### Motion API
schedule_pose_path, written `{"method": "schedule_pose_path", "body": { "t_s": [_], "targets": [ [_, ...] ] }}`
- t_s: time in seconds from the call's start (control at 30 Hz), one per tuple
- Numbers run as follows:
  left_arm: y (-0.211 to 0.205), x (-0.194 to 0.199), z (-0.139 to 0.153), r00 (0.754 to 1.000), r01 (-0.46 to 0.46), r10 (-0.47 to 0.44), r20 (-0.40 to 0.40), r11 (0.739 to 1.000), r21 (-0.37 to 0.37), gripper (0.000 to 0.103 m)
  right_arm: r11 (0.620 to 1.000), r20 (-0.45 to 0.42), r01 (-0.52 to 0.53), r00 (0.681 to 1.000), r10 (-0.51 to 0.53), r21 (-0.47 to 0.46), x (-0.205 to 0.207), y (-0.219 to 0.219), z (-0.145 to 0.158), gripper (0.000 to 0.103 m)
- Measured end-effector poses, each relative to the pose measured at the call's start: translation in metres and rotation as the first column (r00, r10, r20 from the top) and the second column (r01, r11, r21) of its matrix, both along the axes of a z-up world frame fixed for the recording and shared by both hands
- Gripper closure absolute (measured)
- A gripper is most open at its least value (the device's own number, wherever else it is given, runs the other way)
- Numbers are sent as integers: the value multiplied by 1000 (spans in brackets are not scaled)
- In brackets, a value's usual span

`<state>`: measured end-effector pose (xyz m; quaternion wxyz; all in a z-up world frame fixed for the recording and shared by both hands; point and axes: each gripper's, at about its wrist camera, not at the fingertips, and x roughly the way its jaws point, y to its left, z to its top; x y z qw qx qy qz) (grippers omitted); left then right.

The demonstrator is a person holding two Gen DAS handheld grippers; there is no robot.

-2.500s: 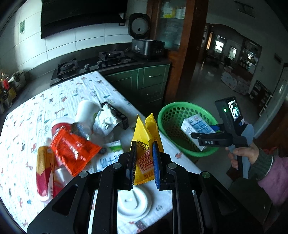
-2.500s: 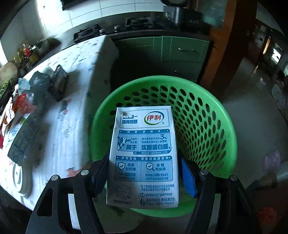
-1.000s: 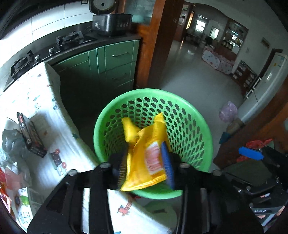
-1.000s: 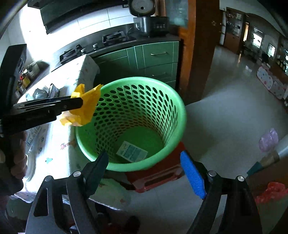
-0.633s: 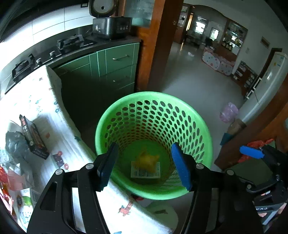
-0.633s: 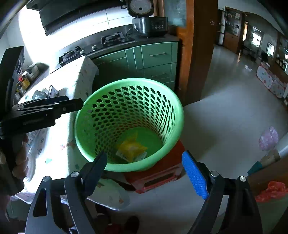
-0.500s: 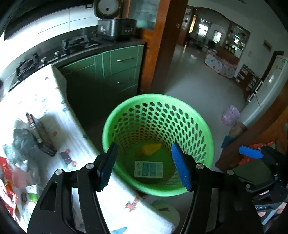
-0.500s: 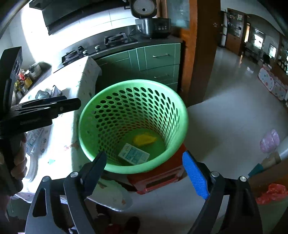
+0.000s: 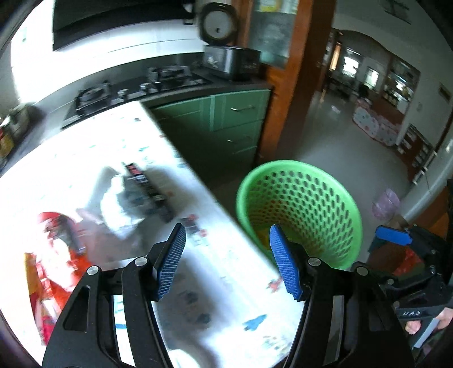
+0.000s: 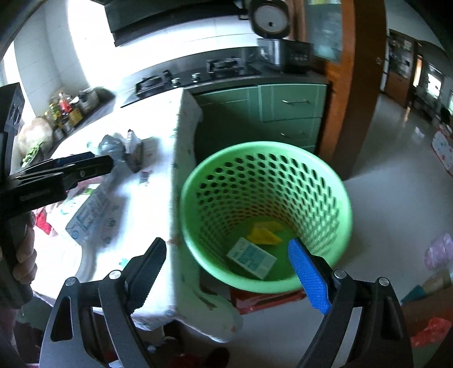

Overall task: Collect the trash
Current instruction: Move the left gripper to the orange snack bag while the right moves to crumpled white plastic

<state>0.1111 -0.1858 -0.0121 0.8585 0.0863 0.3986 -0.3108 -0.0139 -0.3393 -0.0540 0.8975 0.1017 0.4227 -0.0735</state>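
Note:
A green perforated basket (image 10: 334, 198) stands on the floor beside the table; it also shows in the left wrist view (image 9: 351, 215). Inside lie a milk carton (image 10: 251, 257) and a yellow wrapper (image 10: 264, 232). My left gripper (image 9: 228, 259) is open and empty over the table's right edge. My right gripper (image 10: 226, 269) is open and empty above the basket's near rim. On the table lie a red wrapper (image 9: 56, 226), a crumpled white wrapper (image 9: 119, 203), a black box (image 9: 147, 192) and a blue-white carton (image 10: 93, 218).
The table has a white patterned cloth (image 9: 226, 297). Green cabinets (image 10: 283, 104), a hob (image 10: 192, 75) and a rice cooker (image 10: 271, 19) stand behind. A wooden post (image 10: 359, 70) is at the right. A red stool (image 10: 269, 300) sits under the basket.
My left gripper dropped the yellow wrapper into the basket, then swung left, back over the table. My right gripper had dropped the milk carton earlier and stays open.

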Motion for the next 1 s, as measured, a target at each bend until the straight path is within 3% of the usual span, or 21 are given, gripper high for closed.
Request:
{"method": "schedule_pose_path", "body": {
  "t_s": [0.23, 0.53, 1.0],
  "targets": [
    [63, 10, 8, 992, -127, 127, 7, 992, -19, 41, 996, 19, -91, 996, 91, 5, 24, 31, 9, 18],
    [130, 22, 7, 964, -267, 267, -6, 963, -31, 41, 980, 39, -197, 980, 197, 7, 65, 71, 17, 18],
    [183, 39, -10, 938, -344, 342, -63, 938, -33, 42, 947, 62, -318, 947, 315, 44, 153, 131, 23, 25]
  ]
}}
